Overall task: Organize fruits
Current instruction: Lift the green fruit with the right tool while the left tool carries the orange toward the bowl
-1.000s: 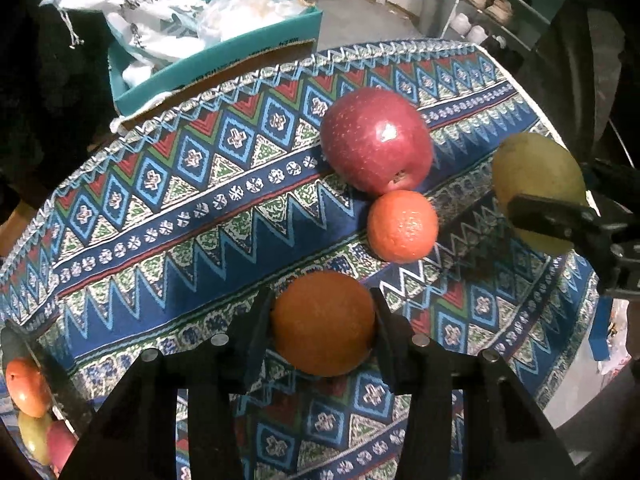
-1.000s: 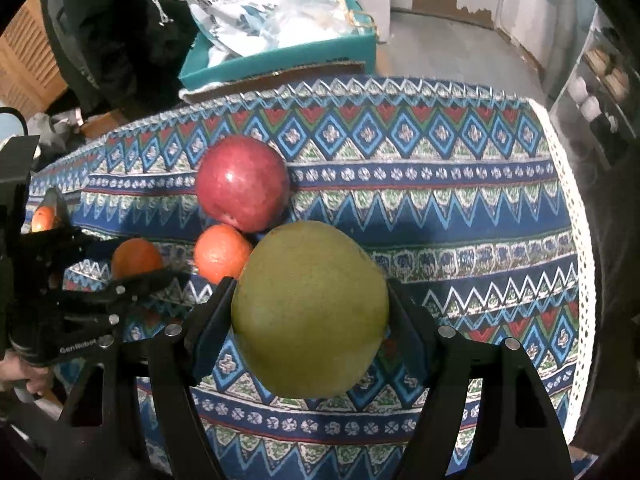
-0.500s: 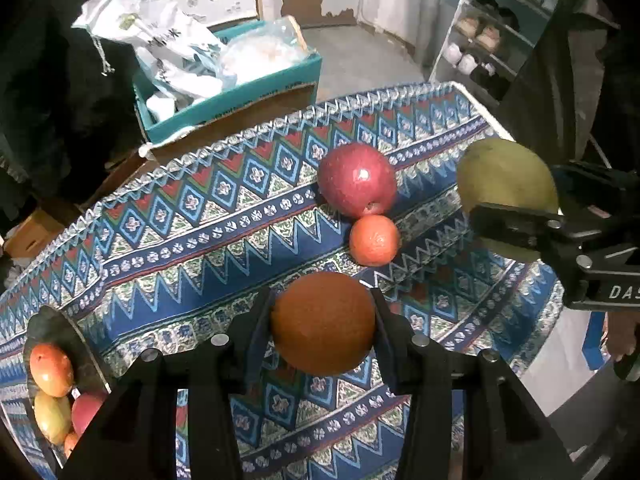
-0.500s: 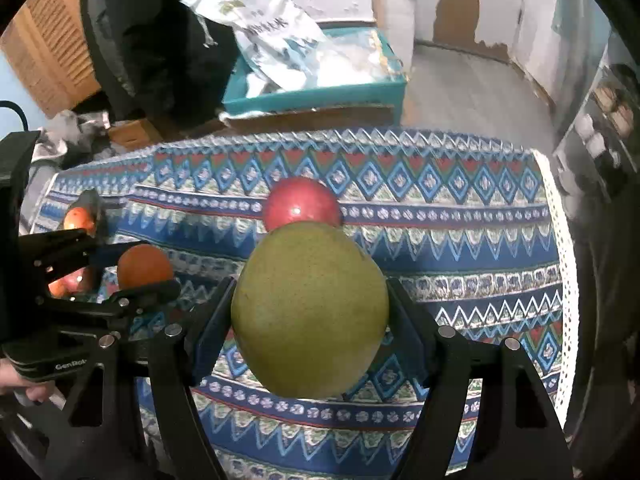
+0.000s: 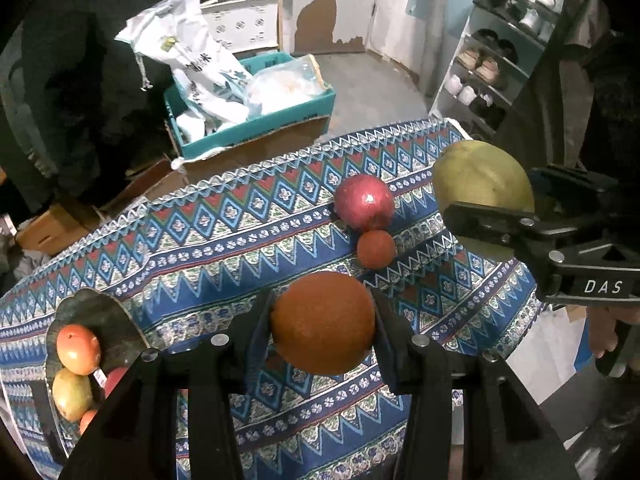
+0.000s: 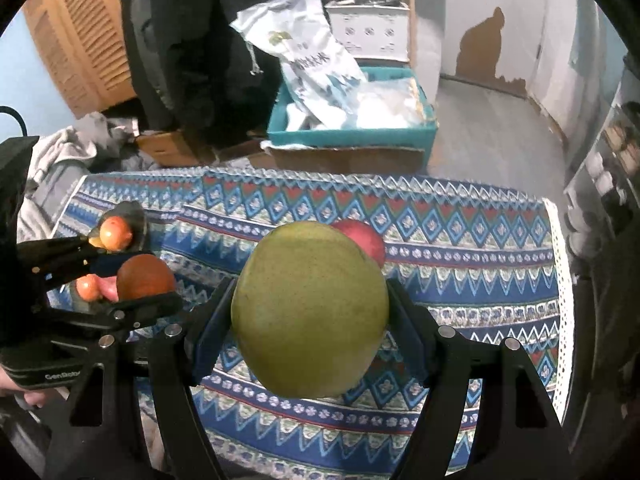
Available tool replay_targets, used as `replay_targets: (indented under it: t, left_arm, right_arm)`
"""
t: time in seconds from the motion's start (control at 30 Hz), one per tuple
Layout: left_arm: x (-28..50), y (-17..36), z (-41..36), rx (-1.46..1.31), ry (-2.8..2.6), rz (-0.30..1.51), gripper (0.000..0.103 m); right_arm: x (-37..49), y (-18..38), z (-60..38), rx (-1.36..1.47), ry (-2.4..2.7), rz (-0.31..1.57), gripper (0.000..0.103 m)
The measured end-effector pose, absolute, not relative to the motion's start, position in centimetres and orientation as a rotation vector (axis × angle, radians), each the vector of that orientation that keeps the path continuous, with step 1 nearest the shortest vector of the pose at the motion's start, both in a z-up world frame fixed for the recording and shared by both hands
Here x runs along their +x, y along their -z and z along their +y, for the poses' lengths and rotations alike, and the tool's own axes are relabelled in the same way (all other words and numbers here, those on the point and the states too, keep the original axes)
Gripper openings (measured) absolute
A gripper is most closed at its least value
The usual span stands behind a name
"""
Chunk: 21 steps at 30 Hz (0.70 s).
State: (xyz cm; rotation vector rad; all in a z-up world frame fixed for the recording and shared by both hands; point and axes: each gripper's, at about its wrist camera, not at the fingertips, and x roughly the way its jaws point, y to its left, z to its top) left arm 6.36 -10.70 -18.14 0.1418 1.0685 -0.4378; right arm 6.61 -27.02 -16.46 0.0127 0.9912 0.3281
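My left gripper (image 5: 323, 322): matte black plastic, silver screws atop each finger arm, dark blue pads. Right gripper (image 6: 310, 312) same build, white "DAS" lettering on its side; left's body reads "GenRobo…", partly cut off.

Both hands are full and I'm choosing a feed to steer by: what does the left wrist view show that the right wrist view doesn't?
Only the left wrist view shows the small orange on the cloth and the shoe rack.

Only the right wrist view shows the louvred wooden door.

Both show the orange clamped in the left gripper, the green mango clamped in the right gripper, the red apple, the fruit dish and the teal box.
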Motion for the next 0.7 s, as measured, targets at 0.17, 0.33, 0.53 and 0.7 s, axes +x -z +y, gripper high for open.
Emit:
replay_targets:
  t: [0.17, 0.33, 0.53, 0.7]
  left_arm:
    - [5.9, 17.1, -9.4, 0.113, 0.432, 1.054, 0.047]
    - [5.5, 15.9, -8.0, 0.090, 0.423, 1.027, 0.047]
    - [5.1, 14.7, -6.0, 0.054, 0.407, 1.008, 0.047]
    - [4.9, 14.2, -4.3, 0.025, 0.393, 1.000, 0.047]
  right_arm:
    - [6.5, 15.0, -25.7, 0.004, -0.348, 0.962, 0.074]
    - [6.3, 13.4, -23.9, -0.013, -0.376, 0.923, 0.074]
    - [6.5, 12.4, -22.0, -0.026, -0.407, 0.909, 0.074]
    - [7.0, 12.1, -19.9, -0.035, -0.437, 0.909, 0.074]
